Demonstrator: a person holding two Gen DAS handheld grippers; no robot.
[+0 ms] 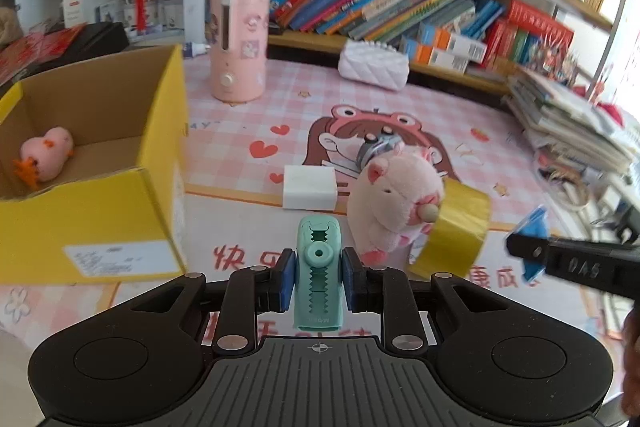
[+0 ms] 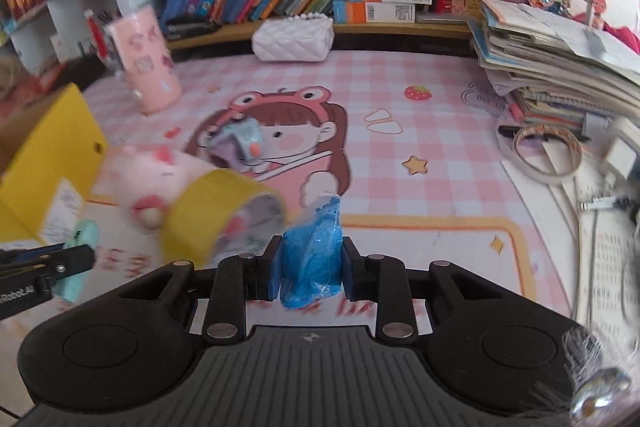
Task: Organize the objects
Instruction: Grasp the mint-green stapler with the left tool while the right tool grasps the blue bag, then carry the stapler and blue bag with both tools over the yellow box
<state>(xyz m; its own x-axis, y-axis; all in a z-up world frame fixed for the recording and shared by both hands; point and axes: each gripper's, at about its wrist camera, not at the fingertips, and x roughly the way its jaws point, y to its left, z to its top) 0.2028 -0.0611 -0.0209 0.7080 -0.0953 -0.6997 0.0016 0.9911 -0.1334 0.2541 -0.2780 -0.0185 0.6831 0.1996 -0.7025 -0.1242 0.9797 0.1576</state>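
Your left gripper [image 1: 318, 277] is pinching the mint-green eraser case [image 1: 318, 271] nearly shut, and your right gripper [image 2: 310, 267] is squeezing a crinkly blue packet [image 2: 312, 251], possibly a wrapped wipe. The yellow box [image 1: 120, 211] is sitting to your left. The packet is risking slipping, and you're risking clipping the pink plush [image 1: 394, 199] or gold tape roll [image 1: 456, 227].

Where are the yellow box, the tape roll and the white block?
Yellow box [image 1: 100, 223]: left wrist view, on its front wall.
Tape roll [image 1: 460, 223]: left wrist view, on its gold outer band.
White block [image 1: 309, 187]: left wrist view, on its top face.
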